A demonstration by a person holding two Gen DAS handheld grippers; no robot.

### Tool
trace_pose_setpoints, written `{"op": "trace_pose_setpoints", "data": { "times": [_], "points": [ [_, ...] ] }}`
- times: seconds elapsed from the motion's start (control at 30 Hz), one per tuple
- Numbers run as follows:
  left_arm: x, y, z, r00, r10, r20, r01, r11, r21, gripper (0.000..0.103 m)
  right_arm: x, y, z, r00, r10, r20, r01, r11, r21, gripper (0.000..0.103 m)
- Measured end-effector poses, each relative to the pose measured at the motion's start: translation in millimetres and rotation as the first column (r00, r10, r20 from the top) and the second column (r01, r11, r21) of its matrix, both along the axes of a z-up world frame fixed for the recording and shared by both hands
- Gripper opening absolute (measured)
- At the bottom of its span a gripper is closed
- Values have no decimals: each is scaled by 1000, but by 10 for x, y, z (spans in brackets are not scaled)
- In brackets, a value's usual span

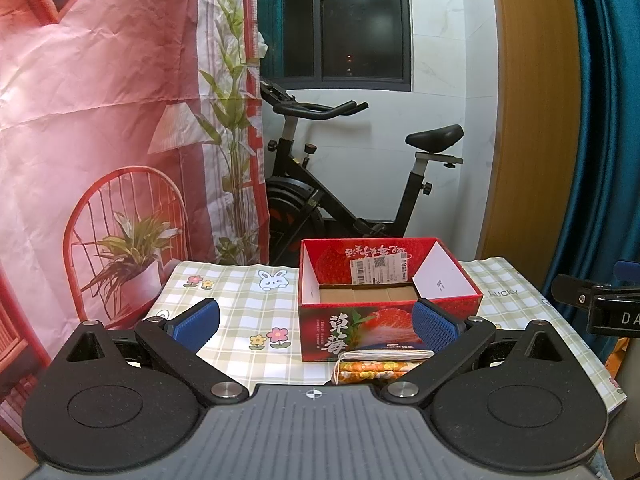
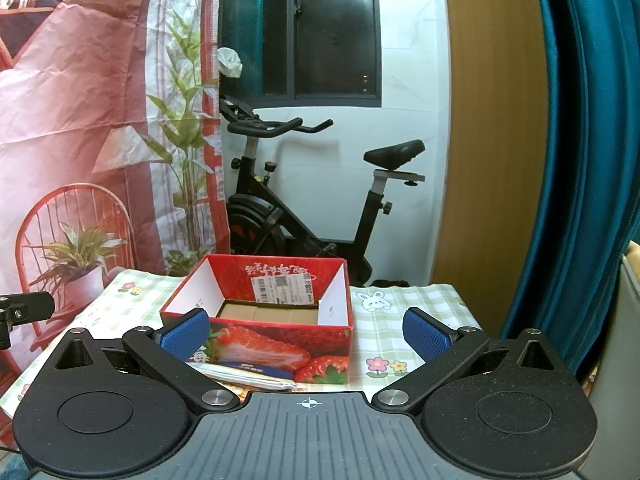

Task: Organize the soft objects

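Note:
A red strawberry-print cardboard box [image 1: 384, 280] [image 2: 276, 332] stands open and empty on the checked tablecloth [image 1: 240, 312] [image 2: 396, 320]. In front of it lies a small stack of folded soft items [image 1: 380, 366] [image 2: 248, 376], orange-patterned cloth under a white and a dark blue piece. My left gripper [image 1: 316, 322] is open above the table's near edge, the stack just inside its right finger. My right gripper [image 2: 306, 334] is open too, the box front between its fingers and the stack low beside its left finger.
An exercise bike [image 1: 332, 196] [image 2: 304, 200] stands behind the table below a dark window. A printed pink backdrop [image 1: 100, 120] hangs at left, a wooden panel and teal curtain [image 2: 580, 160] at right. The other gripper's tip [image 1: 592, 300] shows at the left view's right edge.

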State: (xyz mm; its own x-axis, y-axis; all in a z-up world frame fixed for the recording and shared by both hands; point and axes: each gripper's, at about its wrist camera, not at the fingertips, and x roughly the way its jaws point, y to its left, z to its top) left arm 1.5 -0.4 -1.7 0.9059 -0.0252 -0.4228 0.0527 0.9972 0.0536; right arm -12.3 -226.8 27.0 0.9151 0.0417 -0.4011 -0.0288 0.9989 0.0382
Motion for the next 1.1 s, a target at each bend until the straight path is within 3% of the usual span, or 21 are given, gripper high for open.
{"op": "trace_pose_setpoints", "data": {
  "times": [1.1],
  "points": [
    [-3, -6, -12, 1000, 1, 0, -1, 1000, -1, 103, 12, -69, 7, 1000, -1, -3, 1, 1000, 2, 103]
  ]
}}
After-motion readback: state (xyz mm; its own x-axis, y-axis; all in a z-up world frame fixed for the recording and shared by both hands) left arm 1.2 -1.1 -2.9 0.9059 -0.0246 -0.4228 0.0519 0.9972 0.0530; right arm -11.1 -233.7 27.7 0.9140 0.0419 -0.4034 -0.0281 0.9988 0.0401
